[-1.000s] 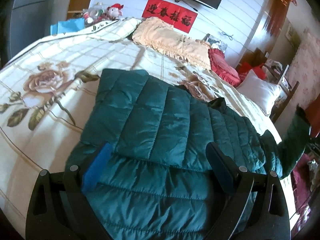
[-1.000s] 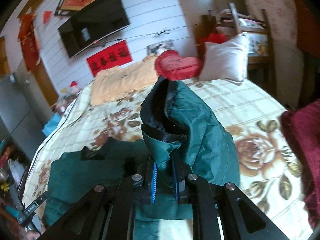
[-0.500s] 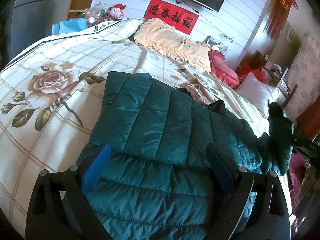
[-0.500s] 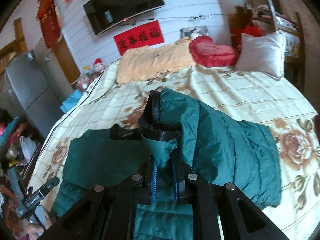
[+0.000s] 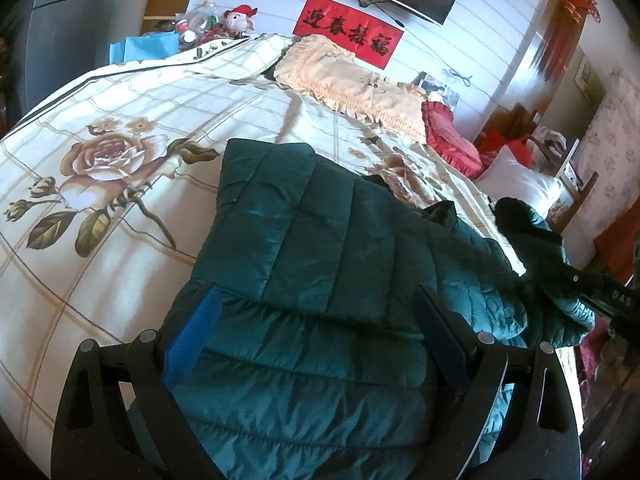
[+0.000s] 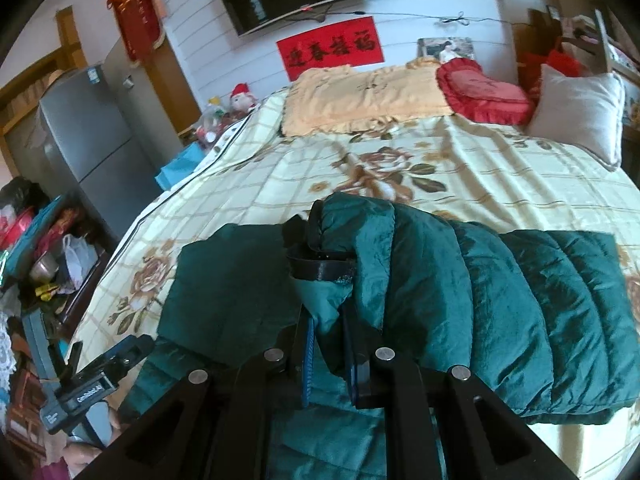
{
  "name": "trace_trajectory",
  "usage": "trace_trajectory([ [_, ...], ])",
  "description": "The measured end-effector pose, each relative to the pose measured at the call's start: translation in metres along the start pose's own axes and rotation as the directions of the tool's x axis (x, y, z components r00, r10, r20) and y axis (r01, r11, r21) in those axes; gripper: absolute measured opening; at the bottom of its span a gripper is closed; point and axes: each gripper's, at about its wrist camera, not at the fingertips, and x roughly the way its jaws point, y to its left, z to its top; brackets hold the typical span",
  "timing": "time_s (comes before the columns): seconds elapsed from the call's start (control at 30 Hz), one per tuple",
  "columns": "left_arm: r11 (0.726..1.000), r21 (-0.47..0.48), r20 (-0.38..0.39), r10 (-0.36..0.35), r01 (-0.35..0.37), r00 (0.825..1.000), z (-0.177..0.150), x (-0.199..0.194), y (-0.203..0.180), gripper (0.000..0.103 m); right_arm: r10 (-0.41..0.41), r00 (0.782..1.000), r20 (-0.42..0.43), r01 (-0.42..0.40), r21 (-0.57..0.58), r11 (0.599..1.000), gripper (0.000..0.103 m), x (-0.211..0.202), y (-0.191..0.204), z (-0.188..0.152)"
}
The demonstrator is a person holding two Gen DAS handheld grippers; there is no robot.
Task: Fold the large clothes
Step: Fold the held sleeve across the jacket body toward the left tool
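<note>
A dark green quilted puffer jacket (image 5: 320,264) lies on the floral bedspread (image 5: 120,128), one side folded over its body. My left gripper (image 5: 316,320) is open, its fingers hovering over the jacket's near part with nothing between them. My right gripper (image 6: 328,340) is shut on the jacket's sleeve (image 6: 332,300) near its black cuff, and holds it low over the jacket body (image 6: 500,304). In the left wrist view the right gripper (image 5: 600,296) shows at the right edge with the sleeve draped on it.
A cream pillow (image 6: 360,96), a red heart cushion (image 6: 480,92) and a white pillow (image 6: 580,116) lie at the bed's head. A grey fridge (image 6: 80,148) and cluttered shelves (image 6: 36,248) stand left of the bed. The left gripper (image 6: 92,384) shows at lower left.
My right gripper has carried the sleeve leftward and down over the jacket body. The left gripper has stayed open and drawn back slightly.
</note>
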Motion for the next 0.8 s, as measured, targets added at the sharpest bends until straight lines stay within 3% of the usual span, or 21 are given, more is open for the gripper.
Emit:
trace_trajectory([
  [0.3, 0.999, -0.042, -0.028, -0.001, 0.0, 1.0, 0.0, 0.005, 0.01, 0.096, 0.111, 0.987, -0.12, -0.106, 0.045, 0.993, 0.012, 0.048, 0.021, -0.019],
  [0.5, 0.997, -0.072, -0.052, -0.023, 0.019, 0.998, 0.001, 0.006, 0.014, 0.096, 0.125, 0.974, -0.189, -0.112, 0.081, 0.99, 0.013, 0.088, 0.027, -0.037],
  [0.57, 0.996, -0.081, -0.058, -0.037, 0.032, 0.998, 0.002, 0.005, 0.014, 0.096, 0.15, 0.971, -0.188, -0.132, 0.105, 0.986, 0.022, 0.087, 0.025, -0.038],
  [0.63, 0.994, -0.094, -0.059, -0.055, 0.049, 0.997, 0.003, 0.004, 0.013, 0.096, 0.187, 0.966, -0.178, -0.168, 0.119, 0.979, 0.056, 0.078, 0.028, -0.038],
  [0.67, 0.994, -0.098, -0.057, -0.061, 0.056, 0.996, 0.003, 0.004, 0.012, 0.096, 0.189, 0.967, -0.171, -0.171, 0.117, 0.978, 0.063, 0.072, 0.03, -0.039],
  [0.7, 0.993, -0.1, -0.056, -0.068, 0.062, 0.996, 0.004, 0.003, 0.01, 0.096, 0.181, 0.97, -0.164, -0.166, 0.102, 0.981, 0.067, 0.065, 0.033, -0.039],
  [0.8, 0.992, -0.087, -0.057, -0.099, 0.093, 0.993, 0.007, 0.001, -0.002, 0.096, 0.159, 0.973, -0.168, -0.153, 0.046, 0.987, 0.067, 0.048, 0.04, -0.041],
])
